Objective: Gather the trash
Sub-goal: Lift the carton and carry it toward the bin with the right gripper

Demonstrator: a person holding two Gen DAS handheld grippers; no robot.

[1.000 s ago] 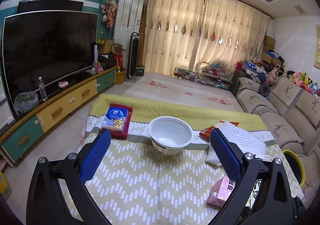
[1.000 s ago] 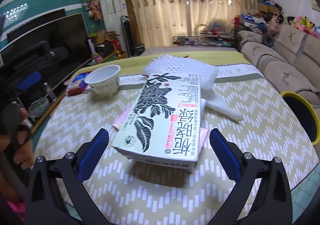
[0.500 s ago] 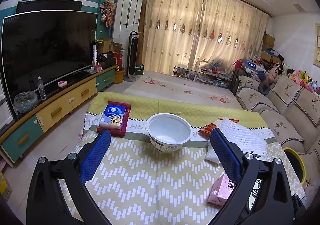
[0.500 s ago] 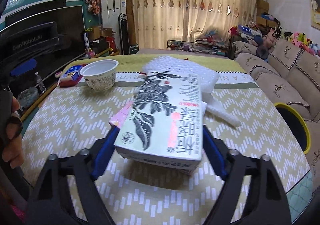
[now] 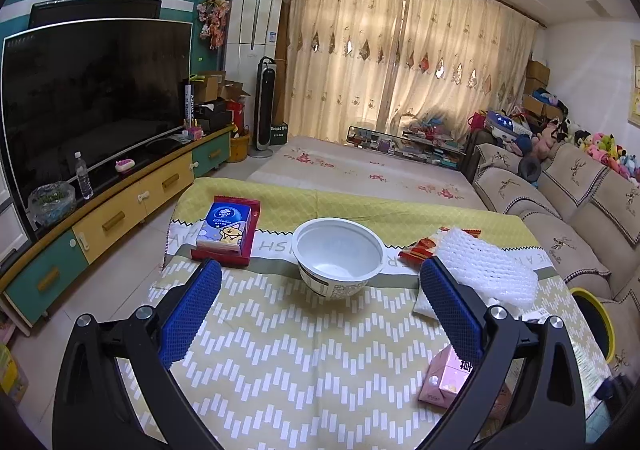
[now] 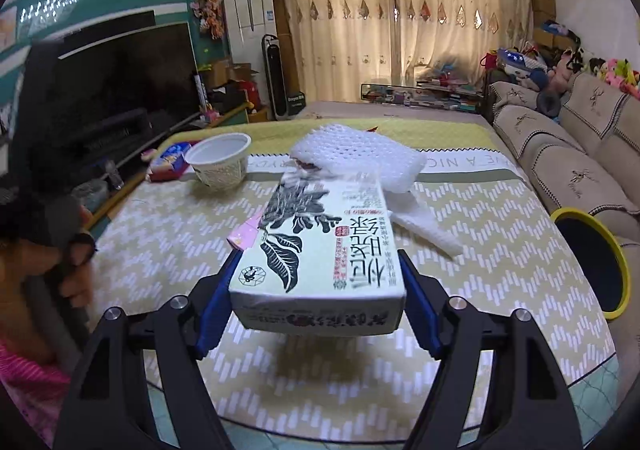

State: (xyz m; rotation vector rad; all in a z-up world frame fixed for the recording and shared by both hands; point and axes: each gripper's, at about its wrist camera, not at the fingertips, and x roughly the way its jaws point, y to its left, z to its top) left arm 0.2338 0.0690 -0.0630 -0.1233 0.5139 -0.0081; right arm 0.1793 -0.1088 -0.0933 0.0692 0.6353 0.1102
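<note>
One chevron-clothed table (image 5: 304,362); curtained room

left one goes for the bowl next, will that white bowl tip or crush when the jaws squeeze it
The bowl looks like thin disposable plastic or paper, so it probably flexes under a squeeze. It appears empty, so likely light and apt to slide on the cloth. Its base looks narrower than its rim, so a side push may tip it.

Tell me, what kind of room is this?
Most likely a family living room. A big television stands on a long low cabinet along one wall, a sofa with stuffed toys lines the other, and long curtains cover the window.
</note>
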